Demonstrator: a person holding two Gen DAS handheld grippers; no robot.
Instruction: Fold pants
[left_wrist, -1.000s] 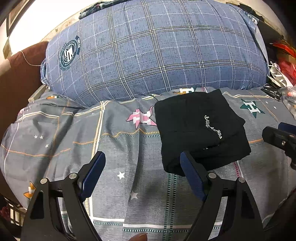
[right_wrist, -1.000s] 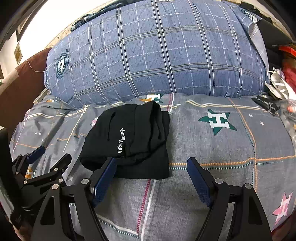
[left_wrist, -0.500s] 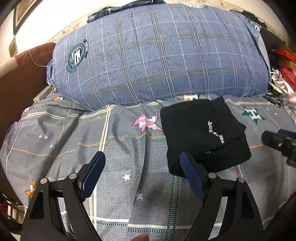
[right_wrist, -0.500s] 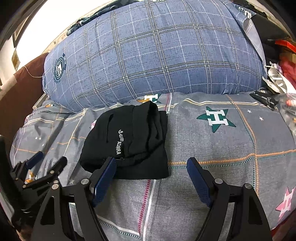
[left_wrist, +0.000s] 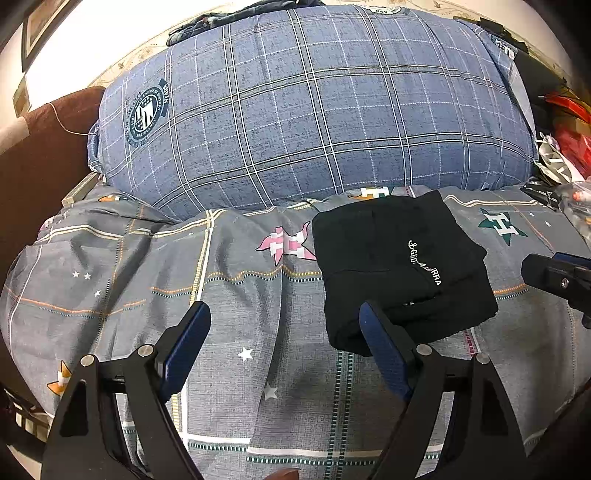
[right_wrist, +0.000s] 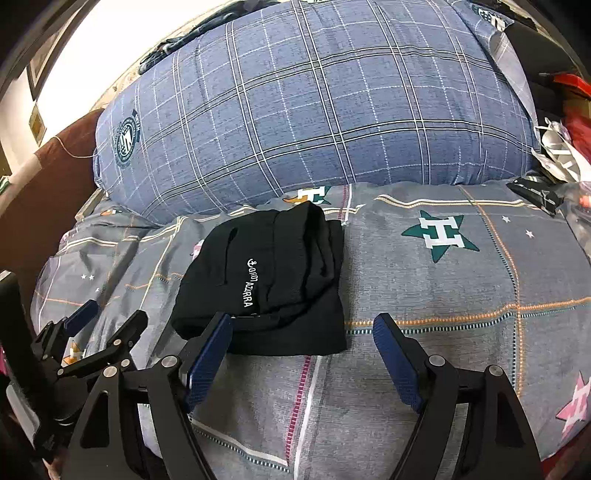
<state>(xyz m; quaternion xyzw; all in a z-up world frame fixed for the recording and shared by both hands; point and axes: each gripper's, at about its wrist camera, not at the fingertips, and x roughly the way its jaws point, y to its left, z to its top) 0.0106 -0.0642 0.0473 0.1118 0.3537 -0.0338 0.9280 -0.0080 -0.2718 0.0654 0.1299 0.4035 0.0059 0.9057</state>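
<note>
Hovering over bed (left_wrist: 240, 369), left tool (left_wrist: 284, 347) and right tool (right_wrist: 303, 350) both gaping wide, holding nothing. Lying folded: black pants (right_wrist: 266, 280), mid-bed below plaid pillow (left_wrist: 314, 110). Looking finished; next probably only tidying or withdrawing.

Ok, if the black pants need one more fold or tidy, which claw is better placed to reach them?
Probably the right claw: the folded black pants lie just ahead of its open jaws, near its left finger. In the left view, the pants sit off to the right of the left claw, also open and empty.
</note>
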